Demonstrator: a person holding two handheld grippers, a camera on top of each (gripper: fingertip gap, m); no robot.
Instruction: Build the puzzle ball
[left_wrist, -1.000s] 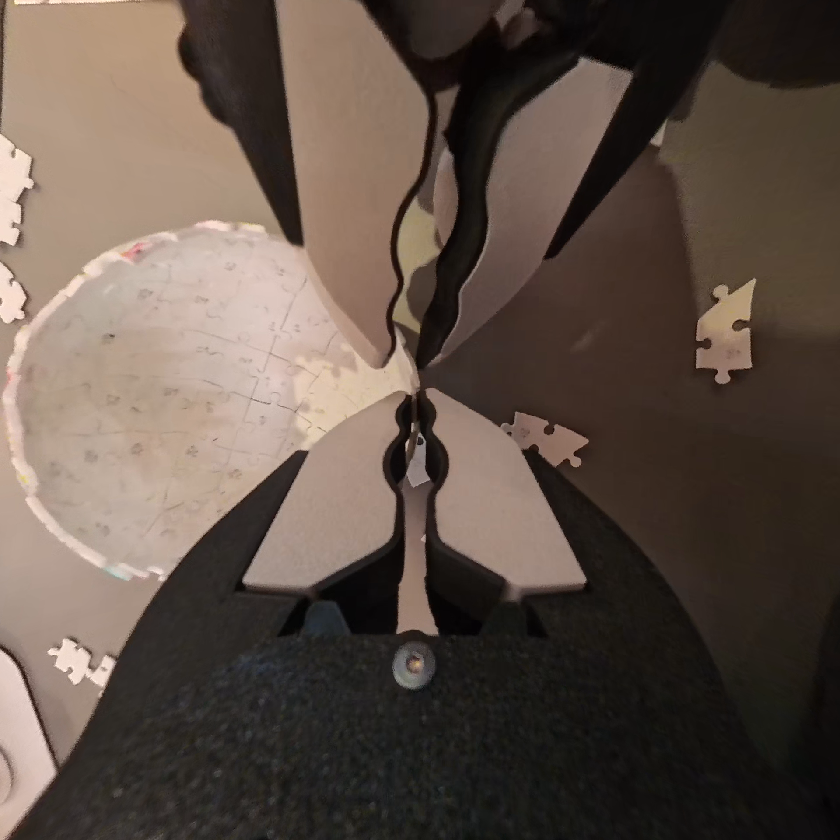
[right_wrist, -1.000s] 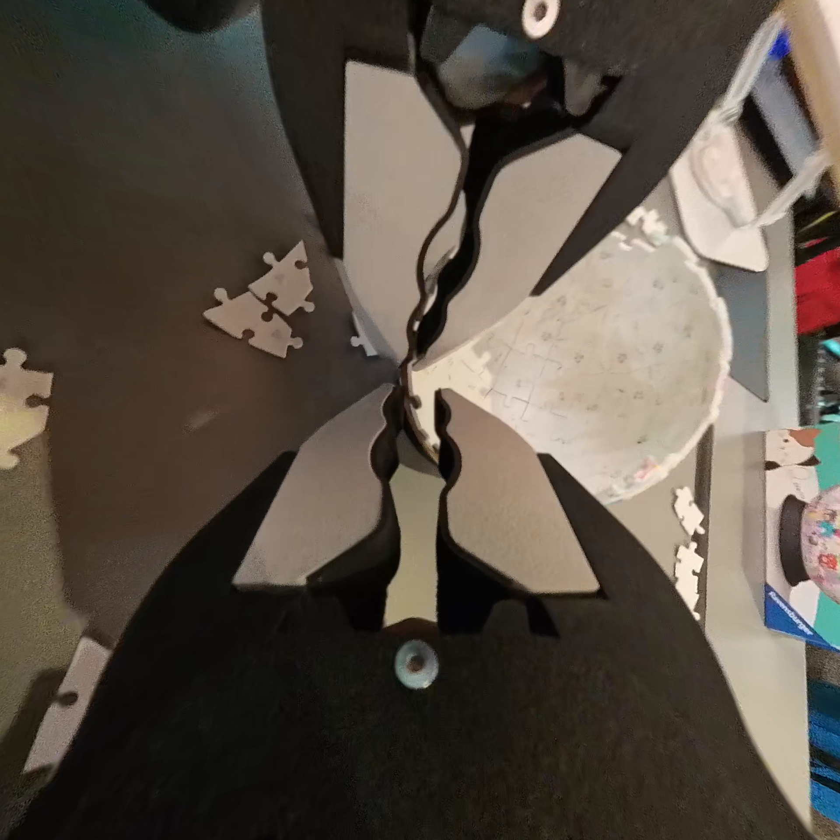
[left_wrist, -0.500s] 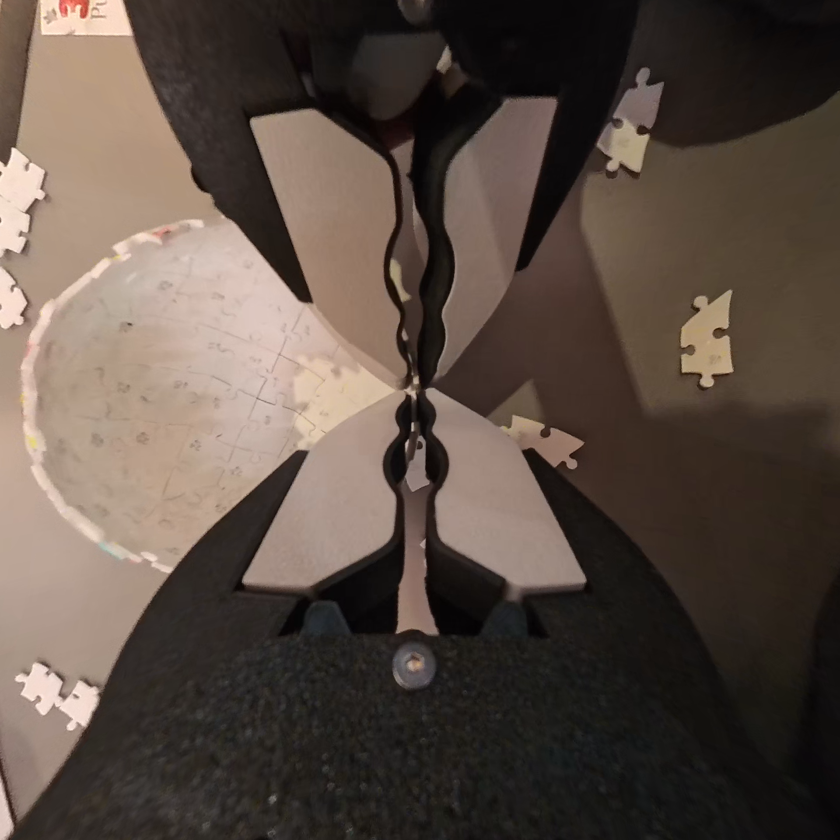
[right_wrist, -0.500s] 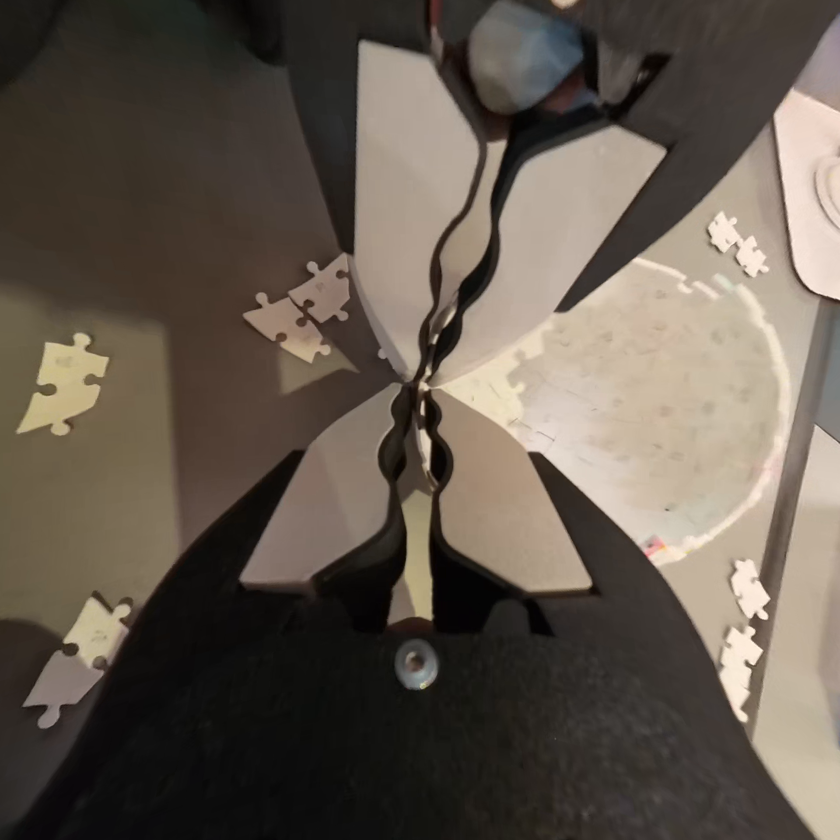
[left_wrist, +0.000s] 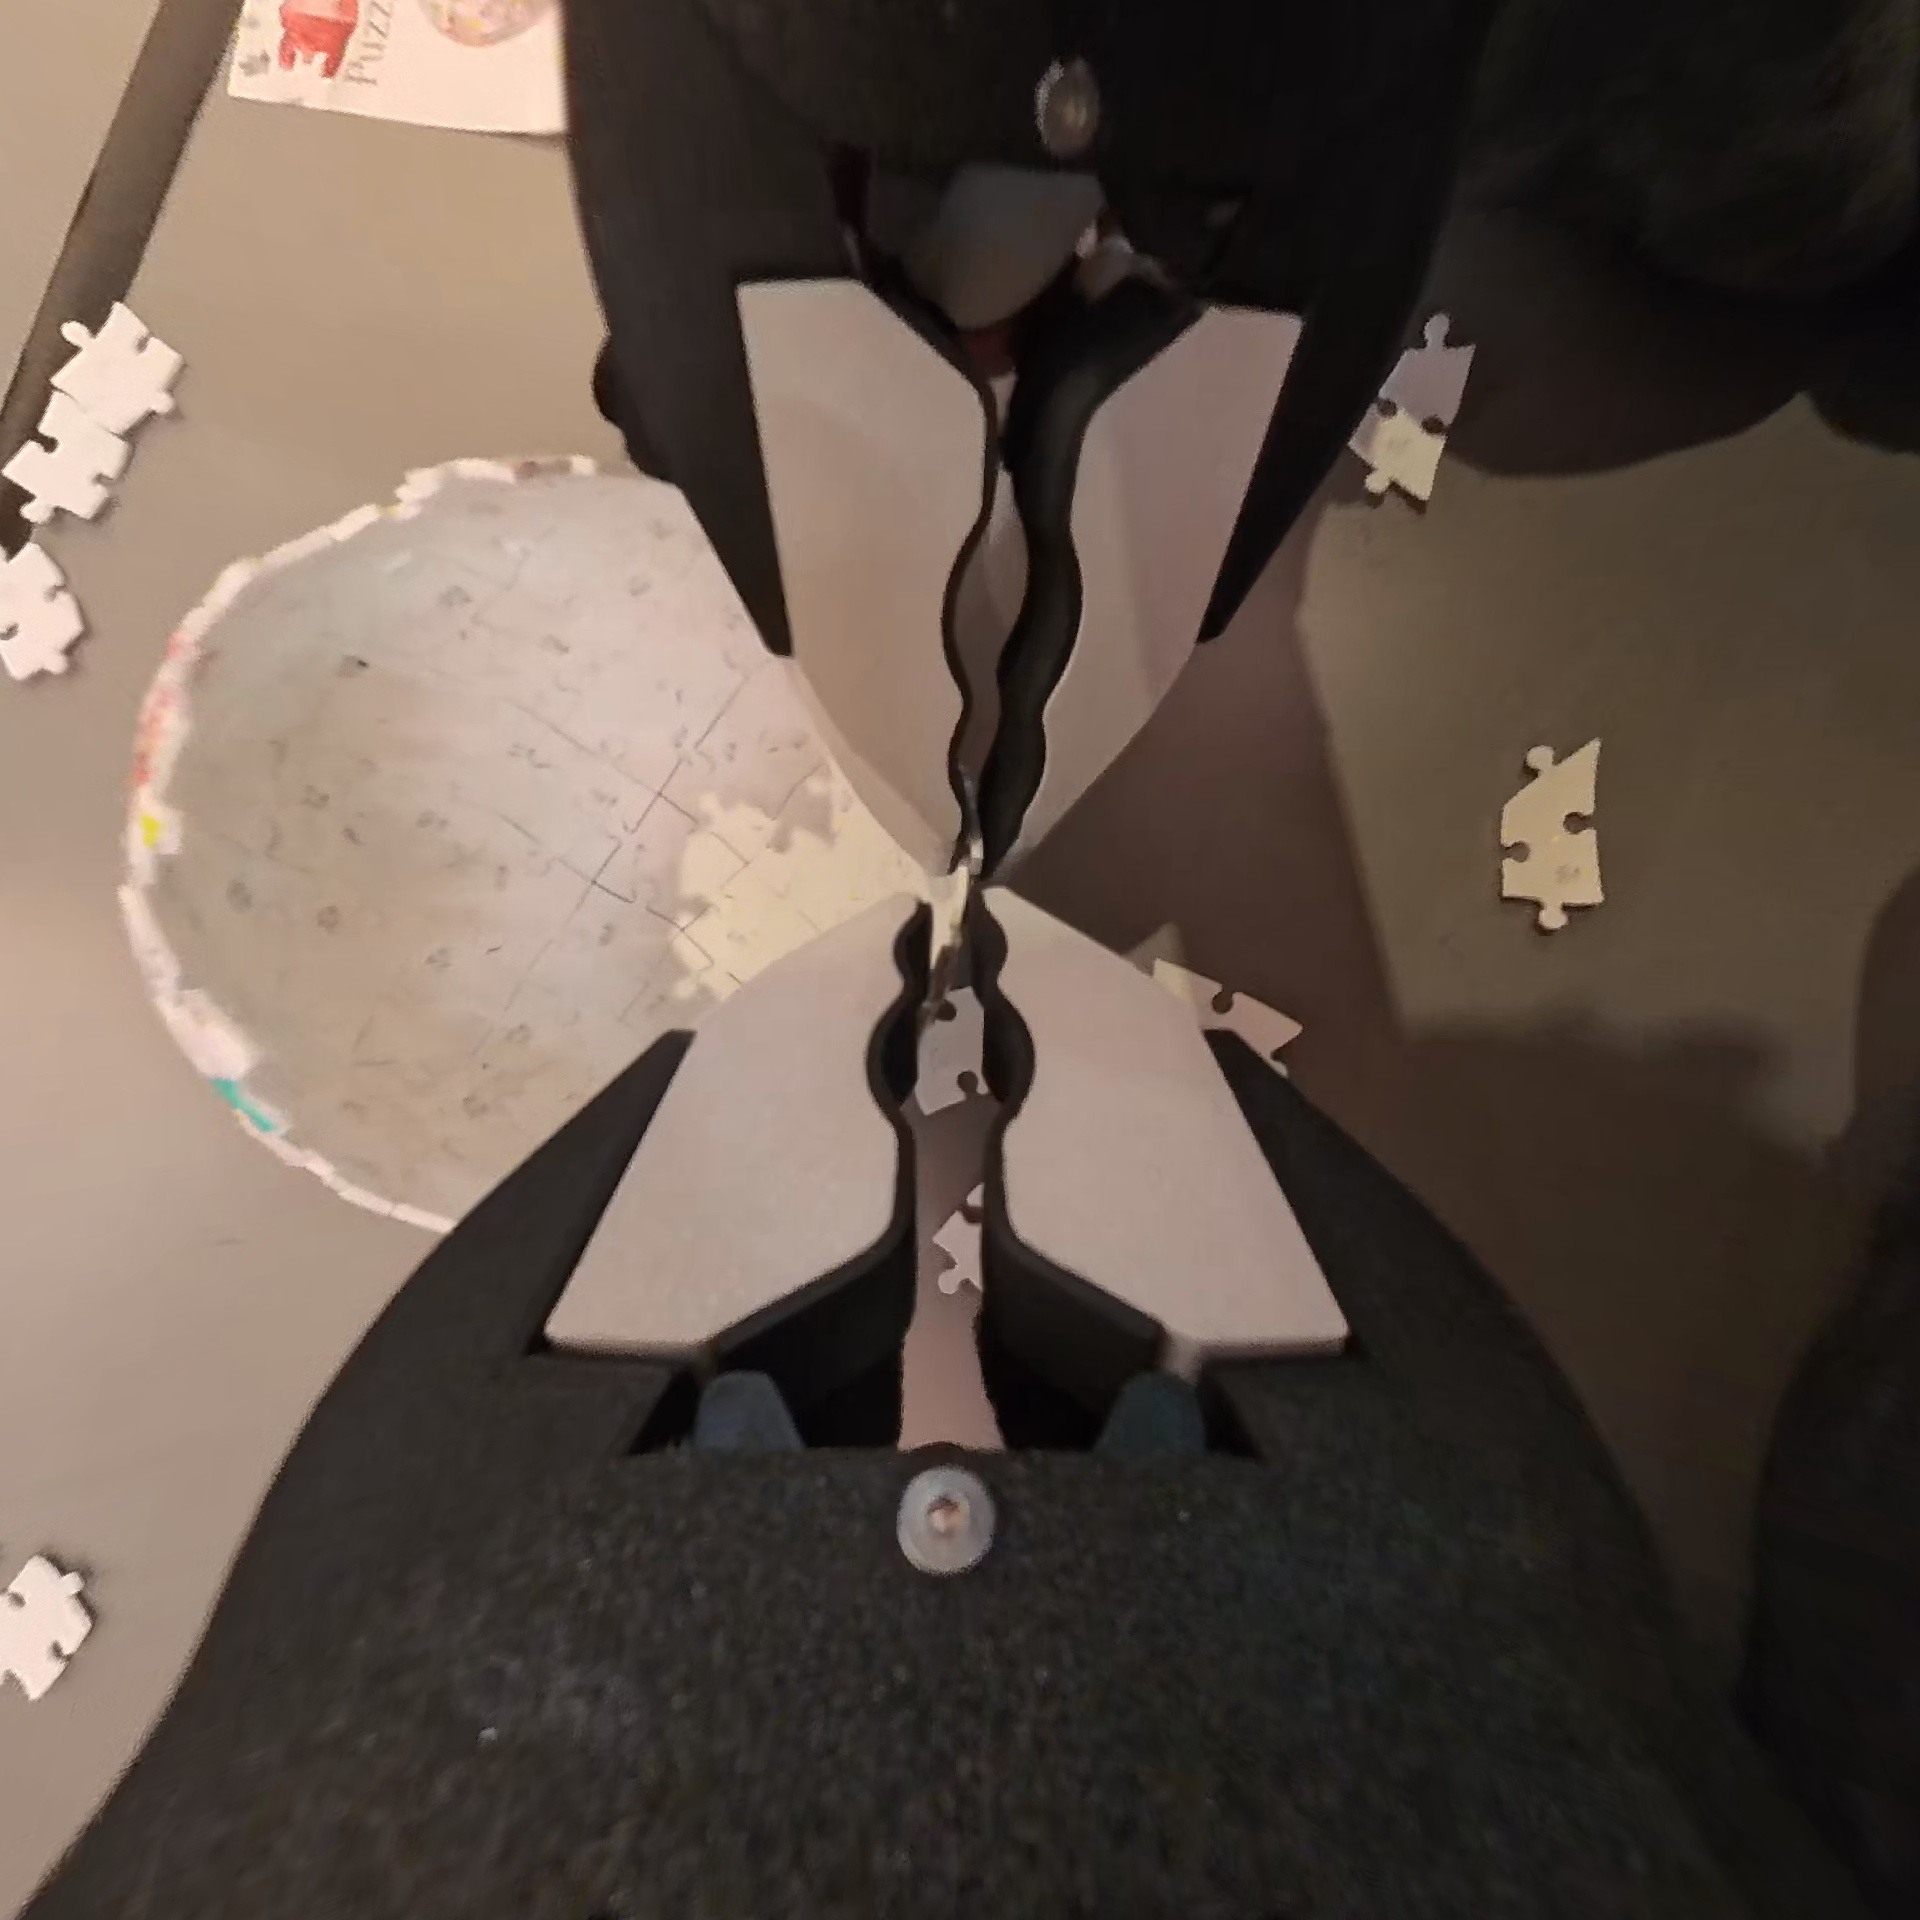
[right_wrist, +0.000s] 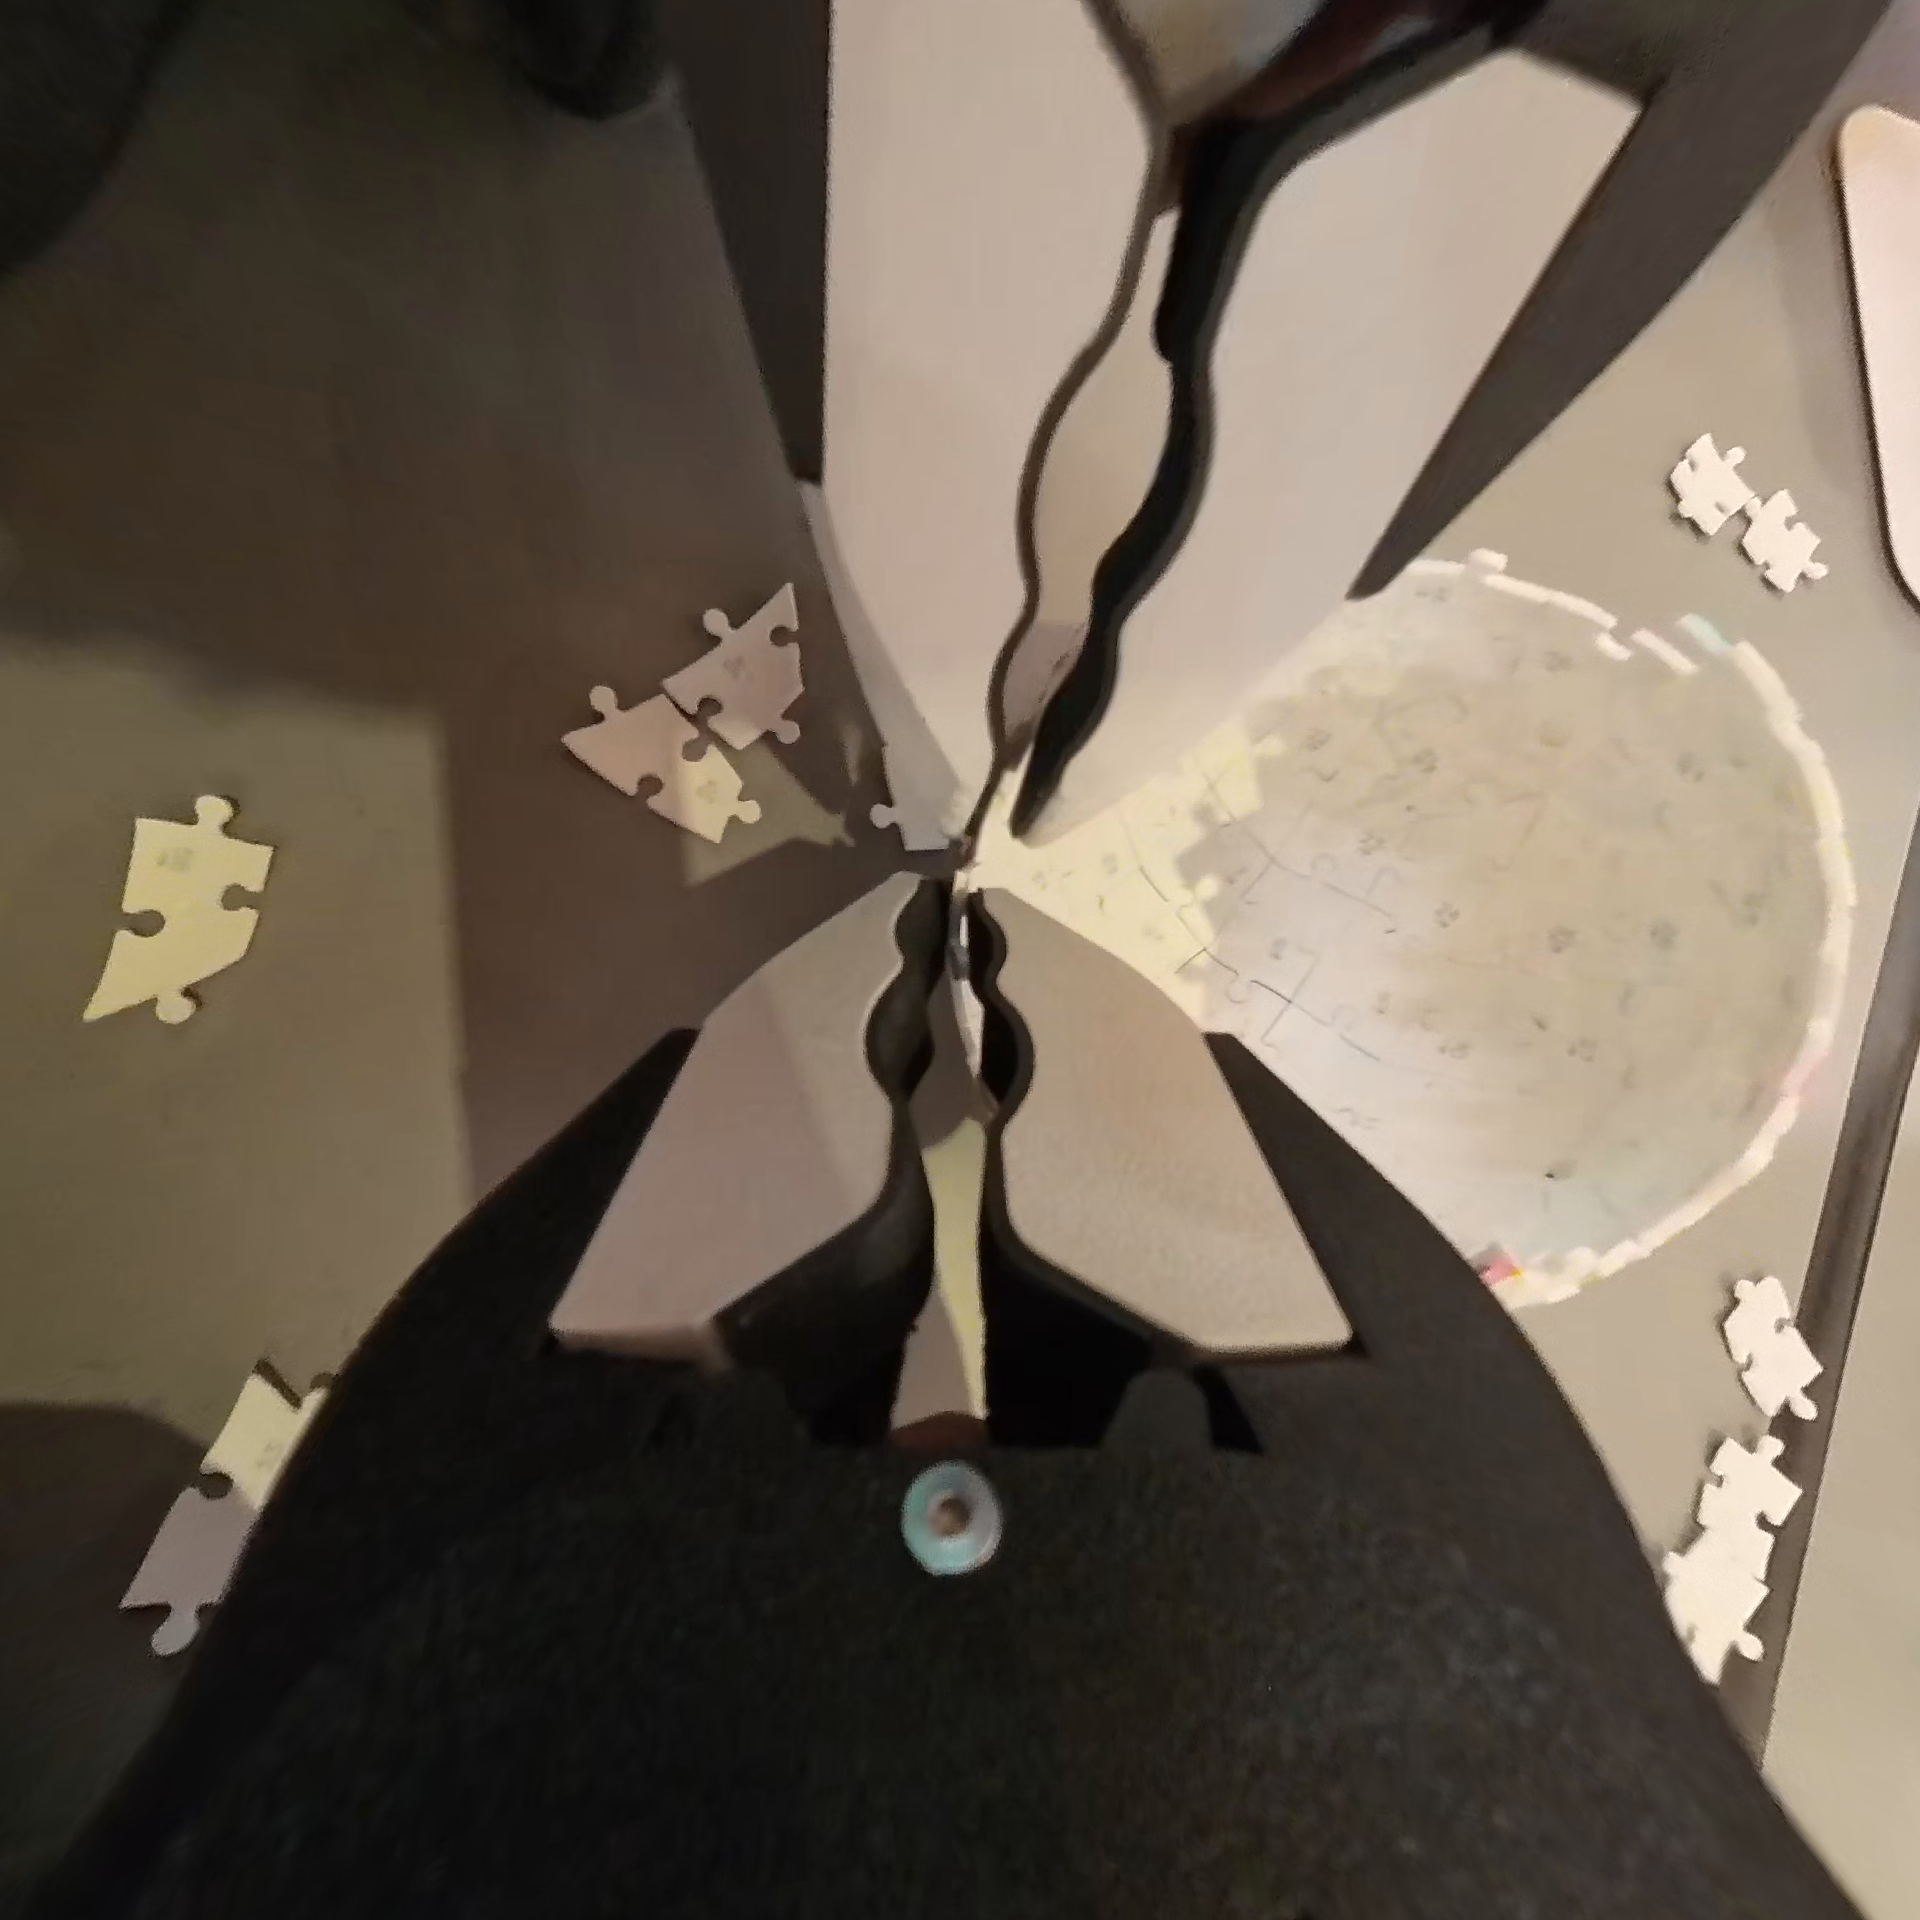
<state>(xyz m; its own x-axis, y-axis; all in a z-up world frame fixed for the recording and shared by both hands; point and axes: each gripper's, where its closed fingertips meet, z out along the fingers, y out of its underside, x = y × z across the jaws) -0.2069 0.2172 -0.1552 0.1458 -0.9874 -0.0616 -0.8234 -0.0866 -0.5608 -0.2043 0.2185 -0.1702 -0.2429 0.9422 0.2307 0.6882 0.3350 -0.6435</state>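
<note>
Left gripper (left_wrist: 951, 914) and right gripper (right_wrist: 961, 914), tip to tip, each apparently pinch 1 thin white puzzle piece (left_wrist: 948, 925); the white half-built puzzle-ball shell (left_wrist: 436, 852) lies left of the left gripper.

Left tool (left_wrist: 954, 914) meets right tool (right_wrist: 961, 894) — tip-to-tip, both closed.

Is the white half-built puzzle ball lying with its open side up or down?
Up. The white half-built puzzle ball shows its hollow inside and jagged rim, resting on the grey table.

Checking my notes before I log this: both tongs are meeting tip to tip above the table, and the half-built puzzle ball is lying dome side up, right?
Not quite. The half-built puzzle ball lies open side up, like a bowl; the left wrist view shows its pale inside. The left tongs and right tongs do meet tip to tip.
</note>
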